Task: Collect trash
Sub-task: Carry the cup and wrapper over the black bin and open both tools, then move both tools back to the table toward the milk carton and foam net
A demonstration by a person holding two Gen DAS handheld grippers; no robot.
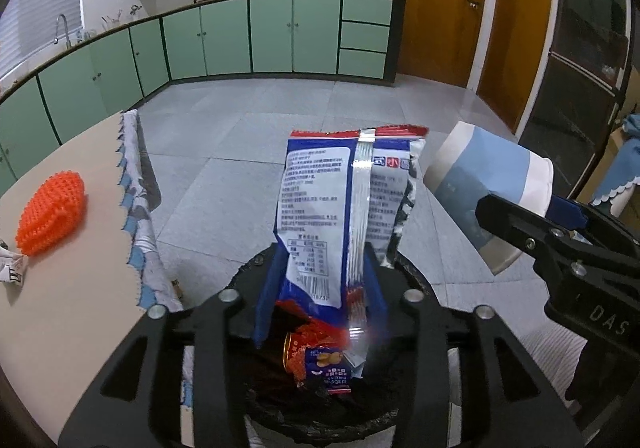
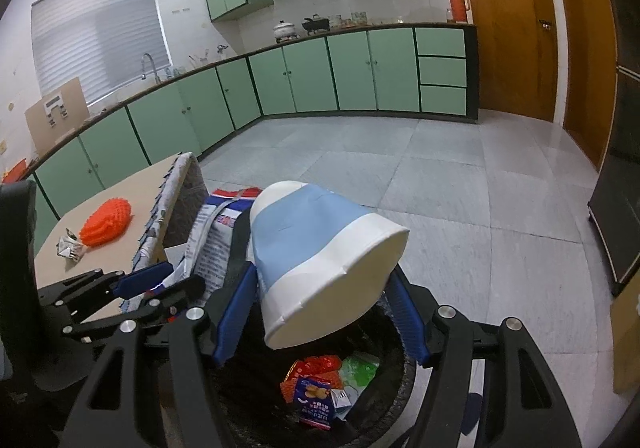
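I have two pieces of trash over the bin (image 2: pixel 394 400) at once. The snack bag (image 1: pixel 320 216) stands upright between the fingers of my left gripper (image 1: pixel 320 288), right above the bin's black-lined mouth. The jaws are only partly spread, and I cannot tell whether the pads are pressing on the bag or have let it go; it looks ready to drop.

The paper cup (image 2: pixel 320 260), white with a blue band, lies on its side in my right gripper (image 2: pixel 320 312), clamped across its body by the blue pads, its closed bottom toward the camera. It hangs just over the bin rim, beside the snack bag.

Inside the bin I can already see some wrappers (image 2: pixel 316 392): a red one, a blue one with a snack picture, a green one. So part of the collecting is done, and I judge these two items to be at the release step.

What is left sits on the table (image 1: pixel 80 288) to my left: a crumpled paper scrap (image 2: pixel 70 246) near the edge, touching or just beside an orange knobbly thing (image 1: pixel 52 216), perhaps a scrubber. The scrap looks like trash; the orange thing I am unsure of. The table's far end is cut off from view, so I cannot say whether more is waiting there.
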